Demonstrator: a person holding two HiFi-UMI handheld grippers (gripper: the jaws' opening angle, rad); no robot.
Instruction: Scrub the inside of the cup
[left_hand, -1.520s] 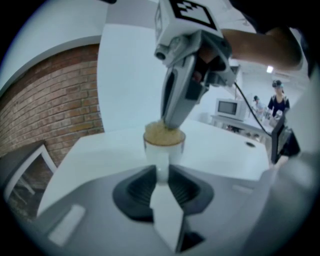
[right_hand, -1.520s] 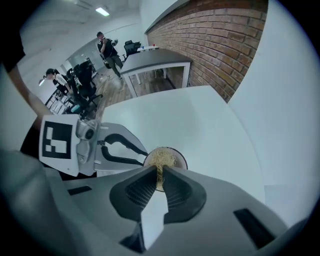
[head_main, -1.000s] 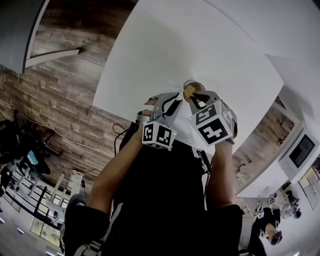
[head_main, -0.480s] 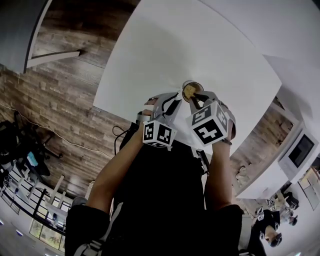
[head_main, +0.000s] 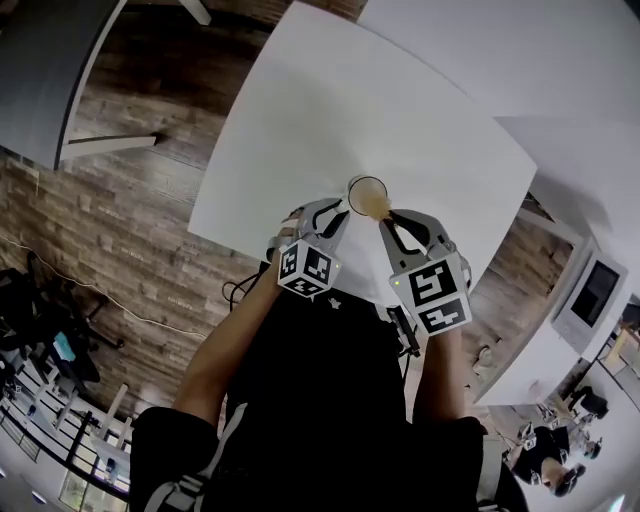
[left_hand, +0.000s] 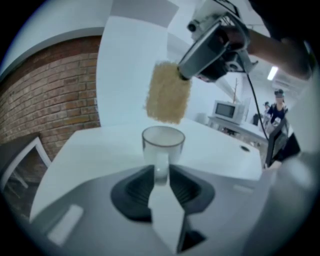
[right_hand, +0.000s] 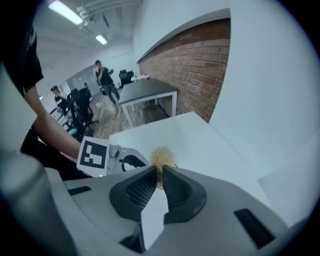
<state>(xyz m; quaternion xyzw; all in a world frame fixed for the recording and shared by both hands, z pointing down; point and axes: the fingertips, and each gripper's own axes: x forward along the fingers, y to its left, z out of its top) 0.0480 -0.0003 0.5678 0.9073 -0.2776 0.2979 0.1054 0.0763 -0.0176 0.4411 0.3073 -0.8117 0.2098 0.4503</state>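
A clear glass cup (left_hand: 162, 144) stands upright on the white table (left_hand: 100, 150), seen from above as a ring (head_main: 367, 194). Its handle (left_hand: 160, 172) sits between the pads of my left gripper (left_hand: 161, 176), which still touch it while the jaws are opening. My right gripper (right_hand: 159, 176) is shut on a tan scrub pad (right_hand: 161, 157). In the left gripper view the scrub pad (left_hand: 168, 92) hangs in the air above the cup's mouth, outside the cup. From the head view both grippers (head_main: 328, 214) (head_main: 394, 222) sit at the table's near edge.
The table's near edge (head_main: 250, 235) runs just in front of the person's body, with wood floor (head_main: 130, 200) beyond it on the left. A second white table (head_main: 560, 150) adjoins on the right. People and office chairs (right_hand: 82, 107) are far behind.
The right gripper has drawn back toward the person and the scrub pad has come up out of the cup. The left gripper stays at the cup's handle.
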